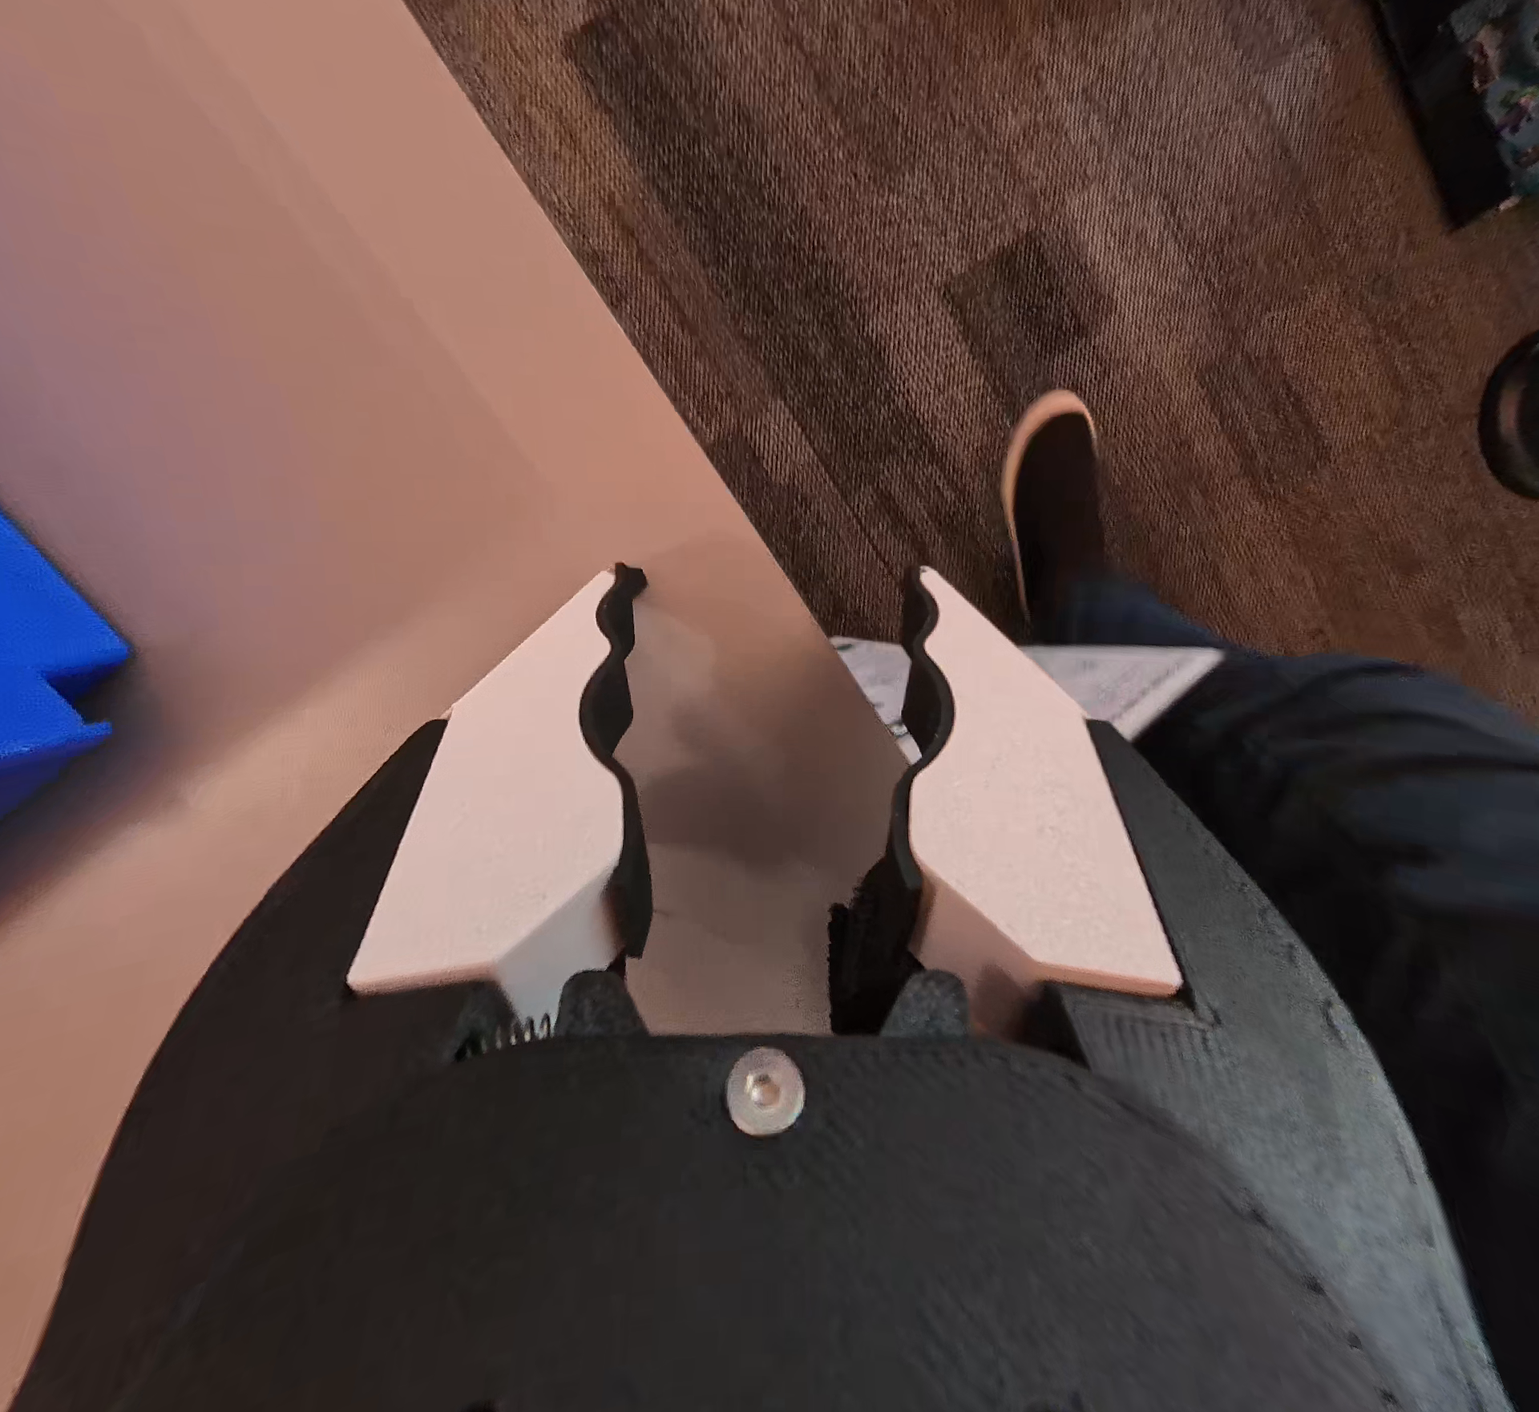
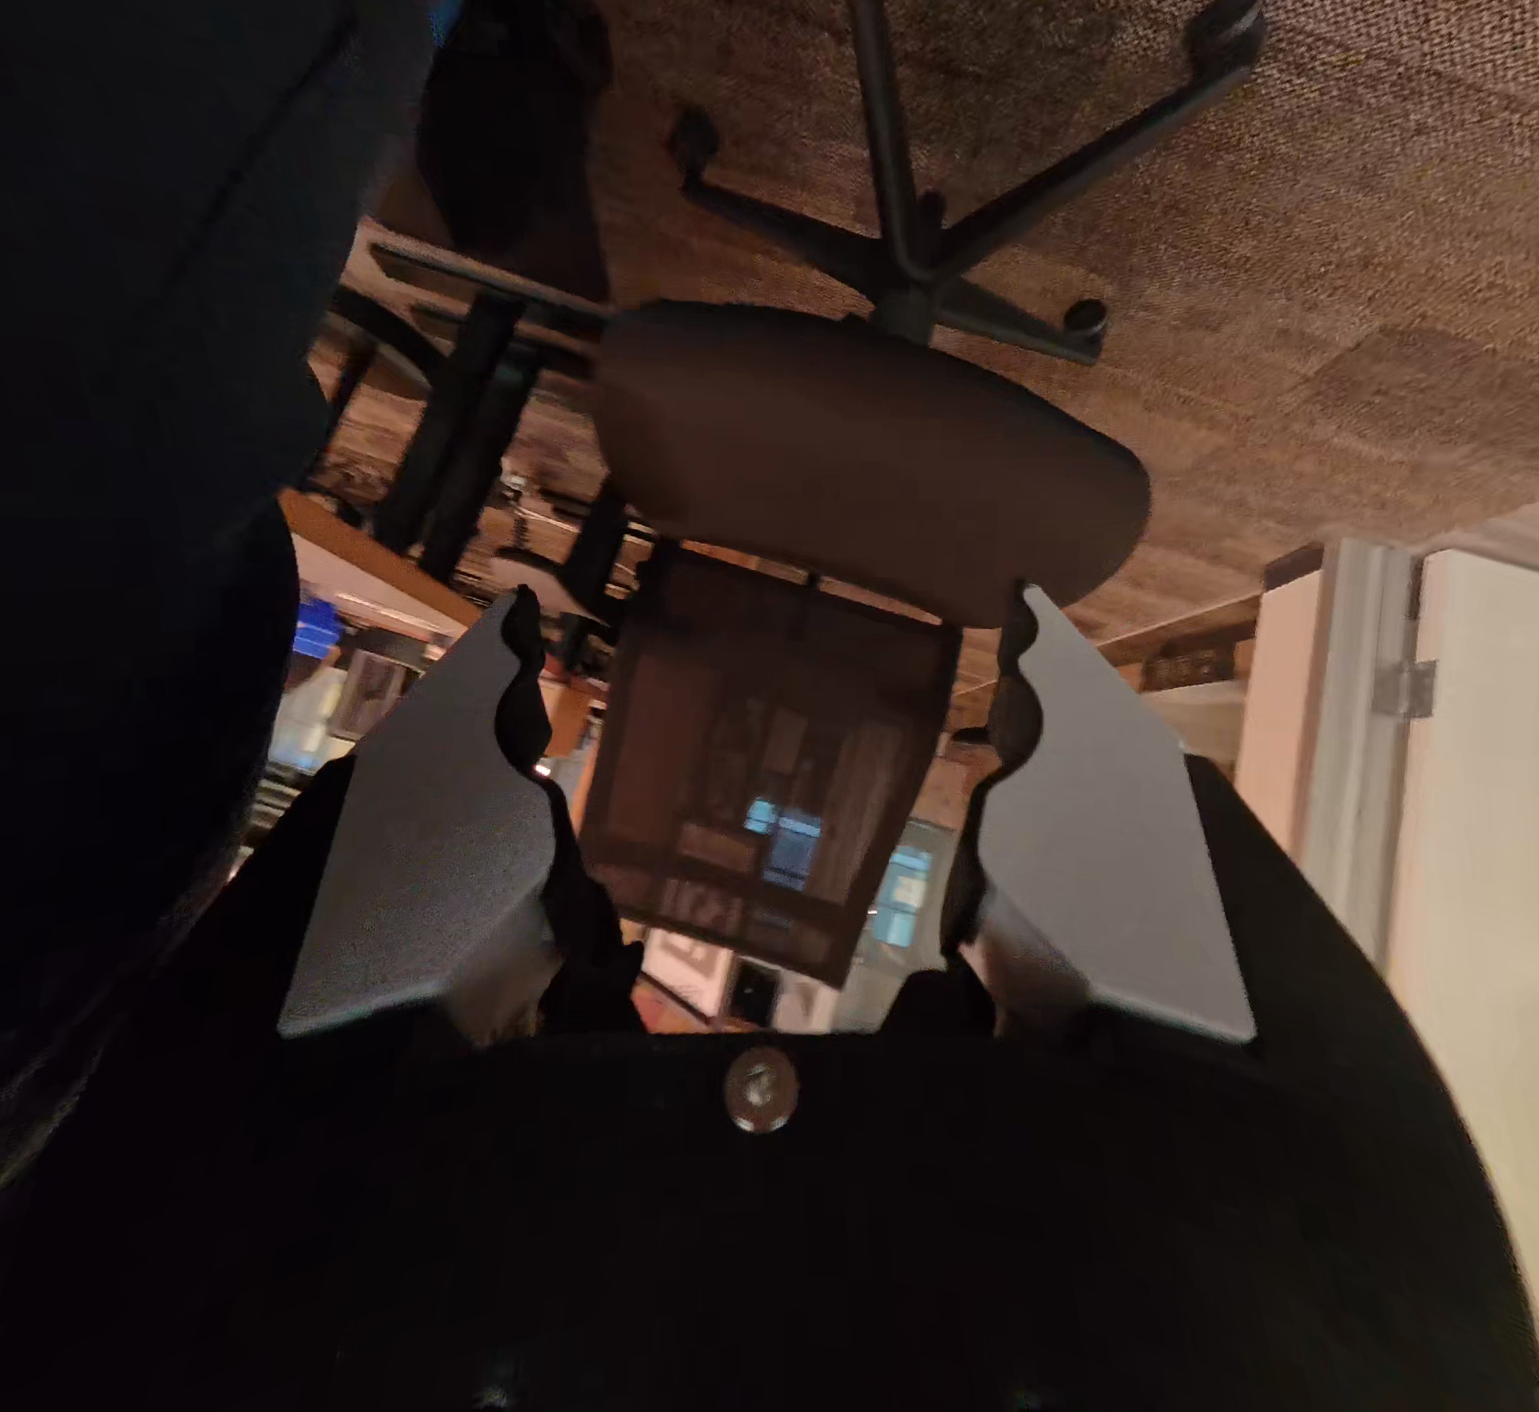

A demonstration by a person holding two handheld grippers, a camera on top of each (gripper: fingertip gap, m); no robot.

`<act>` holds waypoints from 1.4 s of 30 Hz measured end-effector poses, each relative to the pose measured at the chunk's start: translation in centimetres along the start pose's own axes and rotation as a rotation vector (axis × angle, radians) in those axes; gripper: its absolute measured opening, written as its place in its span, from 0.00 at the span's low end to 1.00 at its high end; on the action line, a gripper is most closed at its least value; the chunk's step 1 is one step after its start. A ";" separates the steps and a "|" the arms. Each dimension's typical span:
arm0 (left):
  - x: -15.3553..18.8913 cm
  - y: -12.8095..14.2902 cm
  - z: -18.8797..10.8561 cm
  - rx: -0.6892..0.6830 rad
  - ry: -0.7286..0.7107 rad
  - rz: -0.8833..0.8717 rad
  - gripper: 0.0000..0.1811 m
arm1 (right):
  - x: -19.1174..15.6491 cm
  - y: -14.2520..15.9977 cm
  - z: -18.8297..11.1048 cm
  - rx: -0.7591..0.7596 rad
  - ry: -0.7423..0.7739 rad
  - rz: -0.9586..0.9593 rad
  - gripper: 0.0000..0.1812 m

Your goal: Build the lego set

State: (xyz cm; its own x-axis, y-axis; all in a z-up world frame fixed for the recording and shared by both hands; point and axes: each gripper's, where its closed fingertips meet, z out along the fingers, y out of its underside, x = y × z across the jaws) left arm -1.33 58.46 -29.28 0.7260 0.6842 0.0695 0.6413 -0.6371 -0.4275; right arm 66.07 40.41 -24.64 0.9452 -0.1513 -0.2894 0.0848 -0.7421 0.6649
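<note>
My left gripper point(image 1: 770, 581) is open and empty, held over the near edge of a pale table point(image 1: 291, 372). A blue plastic piece point(image 1: 42, 664) lies on the table at the far left edge of the left wrist view, partly cut off. My right gripper point(image 2: 770, 601) is open and empty. It points away from the table and its view is upside down, towards an office chair point(image 2: 866, 456) on the carpet. No lego bricks show clearly in either view.
A printed paper sheet point(image 1: 1116, 676) rests on a person's dark-trousered lap point(image 1: 1332, 789). A shoe point(image 1: 1053, 489) stands on the brown carpet point(image 1: 916, 164). The person's dark clothing point(image 2: 166, 289) fills the left of the right wrist view. A white door point(image 2: 1416, 747) is at right.
</note>
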 end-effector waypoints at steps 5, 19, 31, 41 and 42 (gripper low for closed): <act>1.7 -4.6 0.8 -0.070 0.062 -0.006 0.40 | -7.9 -8.9 -6.3 -0.069 -0.013 0.066 0.60; 6.5 -22.2 3.5 0.120 0.194 -0.384 0.43 | -44.0 -60.4 -27.8 -0.306 0.791 -0.817 0.56; -3.3 -32.9 22.8 0.109 0.182 -0.990 0.51 | -106.2 -81.9 -2.9 -0.276 1.063 -1.776 0.57; -19.7 -28.9 45.7 0.205 0.077 -1.433 0.54 | -117.8 -73.8 32.8 -0.676 0.788 -2.436 0.62; -21.0 -27.6 47.8 0.237 0.064 -1.498 0.54 | -117.8 -73.1 36.5 -0.697 0.739 -2.442 0.62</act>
State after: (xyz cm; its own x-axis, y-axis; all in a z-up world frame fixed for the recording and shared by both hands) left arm -46.16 78.61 -62.05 -0.5259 0.6090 0.5937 0.7262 0.6849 -0.0594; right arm -62.98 88.65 -64.33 -0.8586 0.3314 -0.3911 0.4161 0.8962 -0.1539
